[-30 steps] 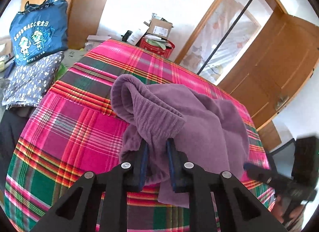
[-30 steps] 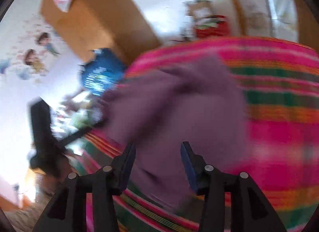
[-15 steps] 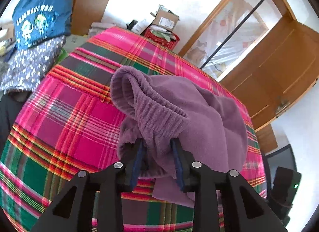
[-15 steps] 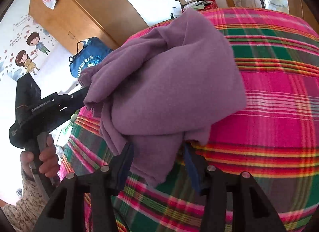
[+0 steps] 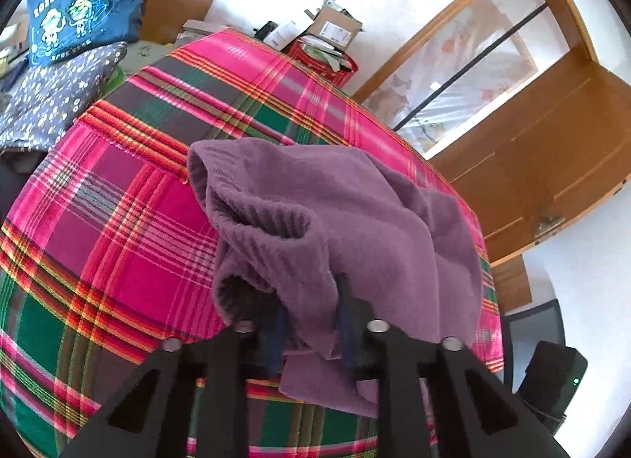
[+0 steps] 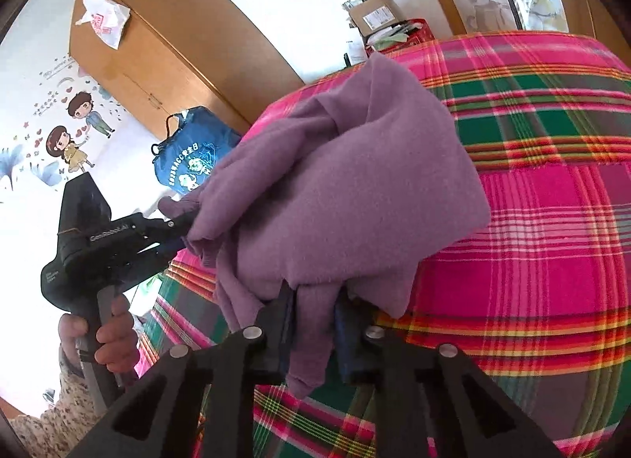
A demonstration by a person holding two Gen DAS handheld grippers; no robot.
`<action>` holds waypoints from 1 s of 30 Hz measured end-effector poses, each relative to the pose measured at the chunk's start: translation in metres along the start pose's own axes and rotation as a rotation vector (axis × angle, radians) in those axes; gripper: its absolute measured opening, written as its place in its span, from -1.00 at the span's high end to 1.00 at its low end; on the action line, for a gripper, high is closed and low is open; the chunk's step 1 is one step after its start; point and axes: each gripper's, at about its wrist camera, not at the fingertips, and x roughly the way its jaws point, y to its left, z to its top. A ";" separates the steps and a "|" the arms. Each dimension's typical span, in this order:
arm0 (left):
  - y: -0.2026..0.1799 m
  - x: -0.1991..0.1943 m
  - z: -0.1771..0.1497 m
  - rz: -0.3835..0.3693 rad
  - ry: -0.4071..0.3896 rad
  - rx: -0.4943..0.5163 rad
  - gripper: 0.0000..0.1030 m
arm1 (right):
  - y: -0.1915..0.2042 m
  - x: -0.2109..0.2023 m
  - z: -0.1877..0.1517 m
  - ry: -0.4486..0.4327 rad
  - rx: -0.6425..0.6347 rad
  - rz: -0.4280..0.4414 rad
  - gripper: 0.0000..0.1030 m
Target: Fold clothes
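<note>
One purple garment (image 5: 355, 221), bunched, above plaid table (image 5: 118, 241); left gripper (image 5: 309, 324) and right gripper (image 6: 313, 312) both clamp its edges.

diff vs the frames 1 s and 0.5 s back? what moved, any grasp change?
The right gripper, open beside the cloth a second ago, has closed on a hanging edge of the purple garment. The left gripper keeps its clamp on the ribbed end, which has sunk toward the plaid bedspread. The garment is still bunched, not spread. The blue bag and the cardboard box are unmoved.
</note>
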 end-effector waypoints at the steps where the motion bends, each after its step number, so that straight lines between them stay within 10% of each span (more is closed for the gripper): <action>1: -0.001 -0.003 -0.001 0.002 -0.010 0.004 0.74 | 0.001 -0.002 0.000 -0.004 -0.002 0.003 0.67; 30: -0.021 -0.062 -0.034 -0.023 -0.091 0.068 0.82 | -0.056 -0.112 -0.026 -0.191 0.126 -0.054 0.77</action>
